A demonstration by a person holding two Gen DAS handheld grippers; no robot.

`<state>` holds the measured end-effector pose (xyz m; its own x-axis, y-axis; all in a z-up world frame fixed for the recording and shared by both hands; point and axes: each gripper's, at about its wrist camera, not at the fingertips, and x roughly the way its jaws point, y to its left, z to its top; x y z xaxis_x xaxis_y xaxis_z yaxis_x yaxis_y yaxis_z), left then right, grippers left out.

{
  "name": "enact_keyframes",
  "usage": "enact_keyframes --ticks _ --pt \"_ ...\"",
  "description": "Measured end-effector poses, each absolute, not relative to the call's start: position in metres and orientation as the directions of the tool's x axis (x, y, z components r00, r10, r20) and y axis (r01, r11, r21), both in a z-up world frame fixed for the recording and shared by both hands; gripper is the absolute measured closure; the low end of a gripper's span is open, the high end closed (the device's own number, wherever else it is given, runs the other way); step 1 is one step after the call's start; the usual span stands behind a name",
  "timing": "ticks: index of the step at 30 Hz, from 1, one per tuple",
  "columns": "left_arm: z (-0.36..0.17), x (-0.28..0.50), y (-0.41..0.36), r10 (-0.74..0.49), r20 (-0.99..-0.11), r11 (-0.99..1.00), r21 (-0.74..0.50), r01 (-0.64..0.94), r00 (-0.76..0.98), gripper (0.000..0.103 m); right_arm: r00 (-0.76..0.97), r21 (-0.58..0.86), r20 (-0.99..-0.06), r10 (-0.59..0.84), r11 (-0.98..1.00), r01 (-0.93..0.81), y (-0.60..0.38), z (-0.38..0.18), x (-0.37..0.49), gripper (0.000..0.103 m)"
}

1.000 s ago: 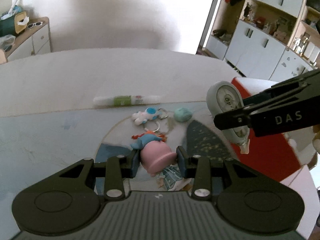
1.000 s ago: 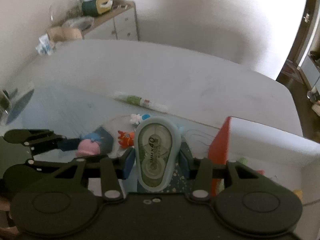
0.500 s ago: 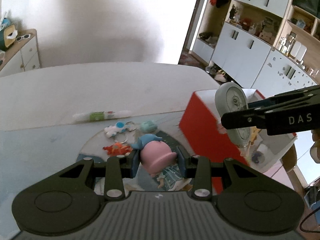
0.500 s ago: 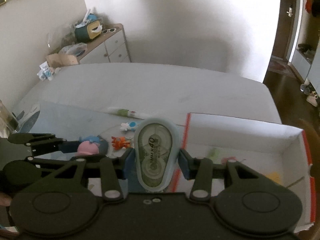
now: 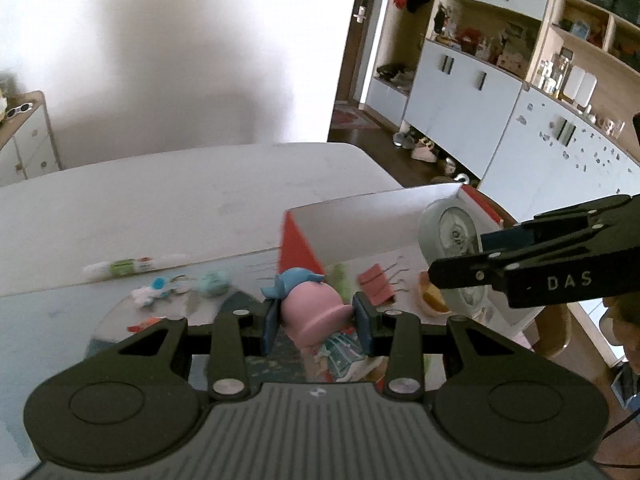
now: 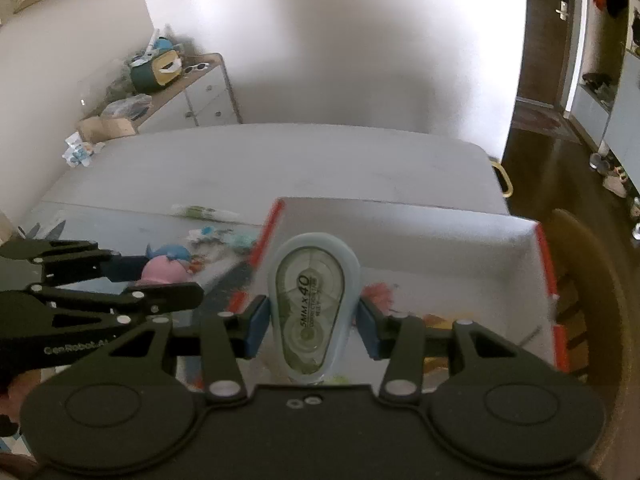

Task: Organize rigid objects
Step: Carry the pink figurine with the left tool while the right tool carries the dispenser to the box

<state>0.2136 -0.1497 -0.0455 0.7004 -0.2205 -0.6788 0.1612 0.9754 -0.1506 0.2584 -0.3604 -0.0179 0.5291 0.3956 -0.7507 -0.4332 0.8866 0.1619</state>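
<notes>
now both tongs, gripping pink toy (image 5: 312,312) and correction tape (image 6: 314,304), have reached the red-sided box (image 6: 440,236).

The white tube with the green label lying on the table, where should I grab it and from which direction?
Probably grip the white tube at its green-labelled middle, coming from above with the jaws set across its narrow width. It lies flat along the mat's far edge with clear space around it; the middle should keep it balanced.

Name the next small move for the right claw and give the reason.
Probably lower it a little and open: the right claw grips the correction tape already above the open red-and-white box, where other small items lie.
</notes>
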Motion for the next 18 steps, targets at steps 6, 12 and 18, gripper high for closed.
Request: enact_keyframes --ticks 6,12,18 --pt "-0.047 0.228 -0.196 -0.23 -0.693 0.972 -0.132 0.193 0.683 0.065 0.533 0.165 -0.754 0.383 0.897 -0.411 -0.407 -0.026 0.265 0.057" --pt "-0.053 0.249 -0.232 -0.228 -0.718 0.97 -0.111 0.215 0.657 0.065 0.532 0.157 -0.764 0.364 0.905 -0.395 -0.438 -0.036 0.272 0.057" --pt "-0.064 0.278 -0.254 -0.211 -0.75 0.973 -0.1 0.207 0.627 0.065 0.505 0.143 -0.789 0.35 0.904 -0.403 -0.45 -0.05 0.28 0.057"
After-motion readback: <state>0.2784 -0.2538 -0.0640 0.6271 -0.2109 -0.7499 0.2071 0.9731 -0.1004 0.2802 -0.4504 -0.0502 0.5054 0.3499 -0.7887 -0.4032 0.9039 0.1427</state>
